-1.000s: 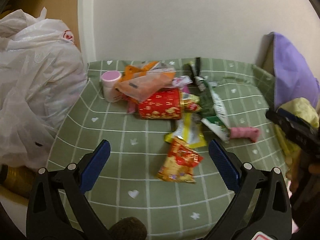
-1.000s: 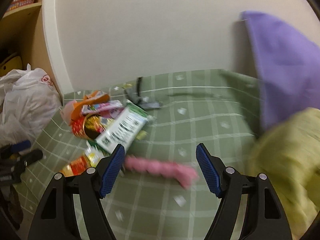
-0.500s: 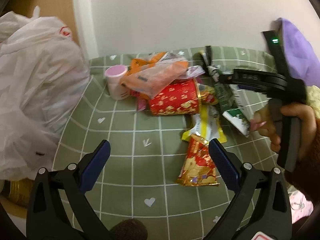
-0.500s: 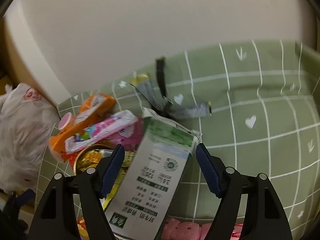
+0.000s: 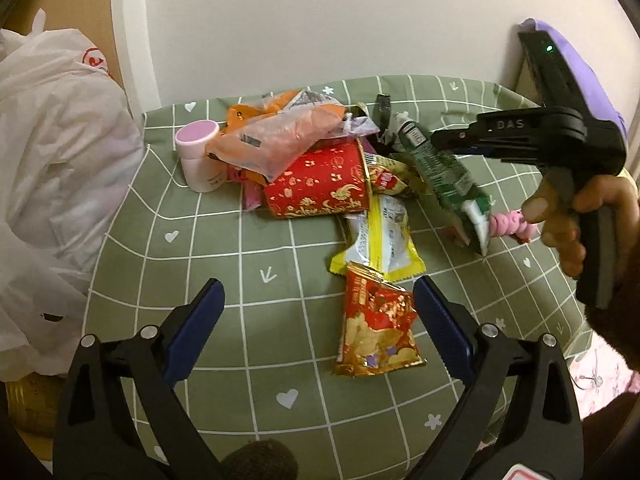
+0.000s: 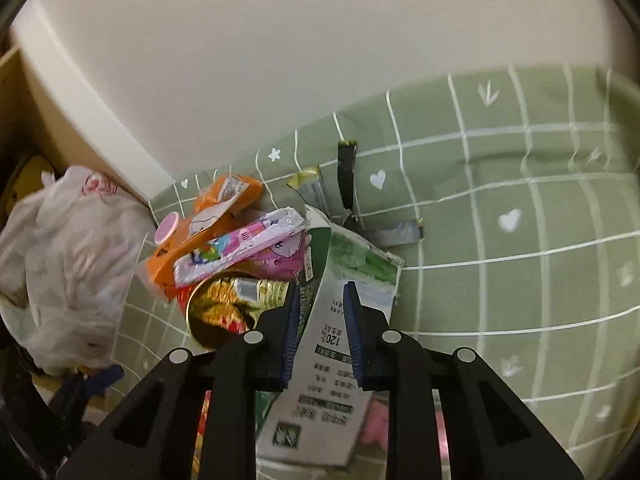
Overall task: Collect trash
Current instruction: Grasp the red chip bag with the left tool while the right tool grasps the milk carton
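Note:
A pile of trash lies on the green checked cloth (image 5: 248, 248): a red and gold cup (image 5: 316, 184) on its side, an orange bag (image 5: 276, 136), a pink-lidded bottle (image 5: 199, 155), a yellow wrapper (image 5: 380, 240) and a red snack packet (image 5: 376, 330). My right gripper (image 6: 322, 312) is shut on a green and white carton (image 6: 344, 280), which also shows in the left wrist view (image 5: 448, 176). My left gripper (image 5: 318, 312) is open above the cloth, with the red snack packet by its right finger.
A white plastic bag (image 5: 52, 184) bulges at the left edge of the cloth. A purple cushion (image 5: 576, 64) stands at the right against the wall. A pink ribbed object (image 5: 508, 226) lies under the carton. Dark strips (image 6: 346, 176) lie near the wall.
My right gripper has closed on the green and white carton and tilted it up off the pile. My left gripper has stayed open and shifted slightly.

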`<state>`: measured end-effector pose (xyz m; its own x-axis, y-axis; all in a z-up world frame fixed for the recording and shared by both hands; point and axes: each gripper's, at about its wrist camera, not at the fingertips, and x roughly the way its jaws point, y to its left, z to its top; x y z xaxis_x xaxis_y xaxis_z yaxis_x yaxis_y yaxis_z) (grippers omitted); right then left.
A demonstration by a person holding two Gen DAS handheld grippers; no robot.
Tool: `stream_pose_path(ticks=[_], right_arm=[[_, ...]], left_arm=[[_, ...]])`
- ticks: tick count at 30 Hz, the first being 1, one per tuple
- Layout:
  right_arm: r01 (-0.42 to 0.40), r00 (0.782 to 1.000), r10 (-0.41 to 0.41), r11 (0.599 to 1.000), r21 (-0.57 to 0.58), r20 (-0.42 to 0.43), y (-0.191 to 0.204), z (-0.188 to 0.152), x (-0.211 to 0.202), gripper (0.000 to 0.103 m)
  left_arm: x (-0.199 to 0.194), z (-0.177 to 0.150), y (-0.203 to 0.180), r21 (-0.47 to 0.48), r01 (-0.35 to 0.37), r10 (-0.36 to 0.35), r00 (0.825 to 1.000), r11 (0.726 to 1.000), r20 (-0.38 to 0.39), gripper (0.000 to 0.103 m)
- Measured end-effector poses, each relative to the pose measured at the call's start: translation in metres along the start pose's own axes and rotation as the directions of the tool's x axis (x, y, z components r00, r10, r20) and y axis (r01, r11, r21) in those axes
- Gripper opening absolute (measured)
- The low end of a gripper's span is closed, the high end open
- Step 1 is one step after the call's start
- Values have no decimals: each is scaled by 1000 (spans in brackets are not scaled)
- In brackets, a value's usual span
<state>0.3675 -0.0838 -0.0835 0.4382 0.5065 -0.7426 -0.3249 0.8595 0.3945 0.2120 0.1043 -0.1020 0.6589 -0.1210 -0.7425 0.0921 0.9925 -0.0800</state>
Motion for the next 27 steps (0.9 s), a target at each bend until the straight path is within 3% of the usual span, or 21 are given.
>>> stream_pose_path(ticks=[7,11,12,14,15,19,25,27], right_arm=[[109,994,-108,994,-19,17,-8,-22,-32,22],[174,982,-175,984,19,66,-38,-34,-67,23],[174,981,-176,984,33,85,-42,-35,-73,23],[169,979,-172,985,30,109,-46,-36,-81,50],[167,978,-168,986,21,121,-44,-35,-82,53],[88,994,-85,995,-41,68,-30,-32,-70,53],[139,990,-137,989,-42,46,-7,-19,-41,53],[115,992,-113,993,-20,50,-1,-12,-30,53]], left_arm=[[5,-8,-7,7,82,-82,995,997,-48,88],[29,-13,-14,-8,119,-119,987,993,-109,77],[33,-12,-14,-11,116,-117,986,993,-122,68],[45,-13,-14,-22,113,-115,980,993,-160,50],[49,-13,-14,-32,111,-114,978,993,-172,44],[38,-3,-9,-62,99,-106,987,993,-124,34],[1,34,-1,-85,84,-83,996,993,13,32],[-4,51,1,-78,76,-73,997,994,38,32]])
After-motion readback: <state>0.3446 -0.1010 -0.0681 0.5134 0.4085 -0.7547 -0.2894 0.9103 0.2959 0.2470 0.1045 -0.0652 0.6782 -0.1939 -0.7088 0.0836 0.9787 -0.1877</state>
